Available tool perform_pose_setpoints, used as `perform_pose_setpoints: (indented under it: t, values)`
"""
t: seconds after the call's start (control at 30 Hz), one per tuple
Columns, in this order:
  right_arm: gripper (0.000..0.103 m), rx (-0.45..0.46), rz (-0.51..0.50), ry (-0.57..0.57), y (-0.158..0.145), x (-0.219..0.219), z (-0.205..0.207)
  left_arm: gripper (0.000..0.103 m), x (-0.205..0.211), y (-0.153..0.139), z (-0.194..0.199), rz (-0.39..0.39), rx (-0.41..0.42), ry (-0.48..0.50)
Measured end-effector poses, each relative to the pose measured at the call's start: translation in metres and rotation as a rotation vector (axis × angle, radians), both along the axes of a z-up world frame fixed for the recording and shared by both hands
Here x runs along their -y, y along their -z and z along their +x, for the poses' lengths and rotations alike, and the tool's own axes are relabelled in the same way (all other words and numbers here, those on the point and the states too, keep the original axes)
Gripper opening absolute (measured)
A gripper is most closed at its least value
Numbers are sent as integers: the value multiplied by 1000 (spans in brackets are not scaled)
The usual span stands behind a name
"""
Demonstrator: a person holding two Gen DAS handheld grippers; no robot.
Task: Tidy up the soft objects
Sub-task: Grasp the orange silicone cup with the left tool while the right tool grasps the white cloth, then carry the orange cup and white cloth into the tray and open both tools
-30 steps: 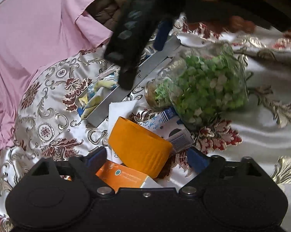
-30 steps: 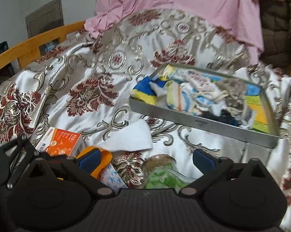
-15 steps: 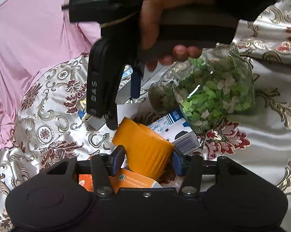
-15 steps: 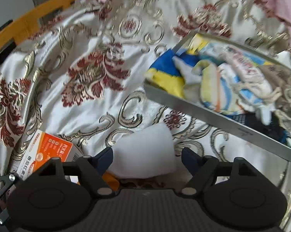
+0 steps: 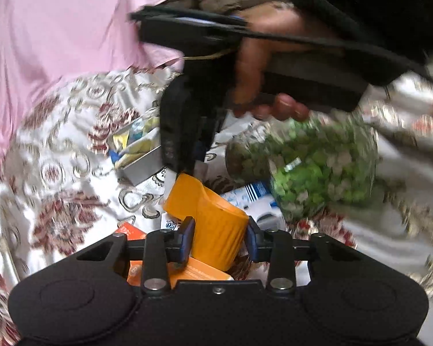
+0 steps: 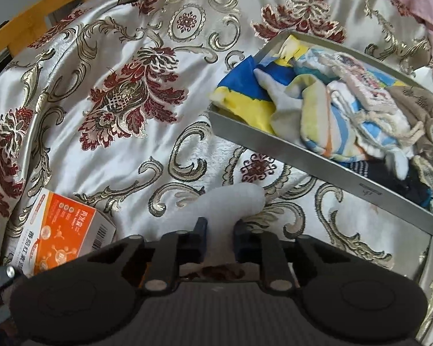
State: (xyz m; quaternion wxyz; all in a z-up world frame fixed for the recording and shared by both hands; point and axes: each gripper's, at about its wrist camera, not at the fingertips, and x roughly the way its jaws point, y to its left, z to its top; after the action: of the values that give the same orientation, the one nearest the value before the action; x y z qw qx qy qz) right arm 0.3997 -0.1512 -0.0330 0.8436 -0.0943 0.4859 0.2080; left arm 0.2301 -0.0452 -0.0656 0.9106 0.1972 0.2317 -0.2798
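Jaws of the right gripper (image 6: 218, 229) have just closed on a white cloth (image 6: 230, 201), pinched between them just beside the grey tray (image 6: 302, 155) of folded fabrics. Jaws of the left gripper (image 5: 219, 238), also just closing, clamp an orange cup (image 5: 213, 225) nearer than that tray.

Glass jar (image 5: 311, 173) motion-blurred — metal tray (image 6: 317, 170) cut off at right edge.
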Motion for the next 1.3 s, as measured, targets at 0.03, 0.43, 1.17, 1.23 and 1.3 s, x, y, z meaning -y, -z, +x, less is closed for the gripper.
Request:
perform_pose_setpoints:
  t: [0.03, 0.43, 1.17, 1.23, 1.3]
  values:
    - [16, 12, 4, 5, -2, 2, -2, 37, -3, -2, 3, -39, -27, -13]
    - [11, 254, -20, 100, -43, 34, -35, 26, -36, -20, 19, -330, -99, -132]
    - [11, 437, 140, 345, -68, 164, 22, 27, 58, -78, 209, -426, -5, -103]
    - [11, 428, 147, 368, -60, 181, 35, 28, 87, -75, 230, -398, -17, -73]
    - [12, 413, 145, 377, -53, 196, 45, 28, 115, -70, 248, -360, -34, -43]
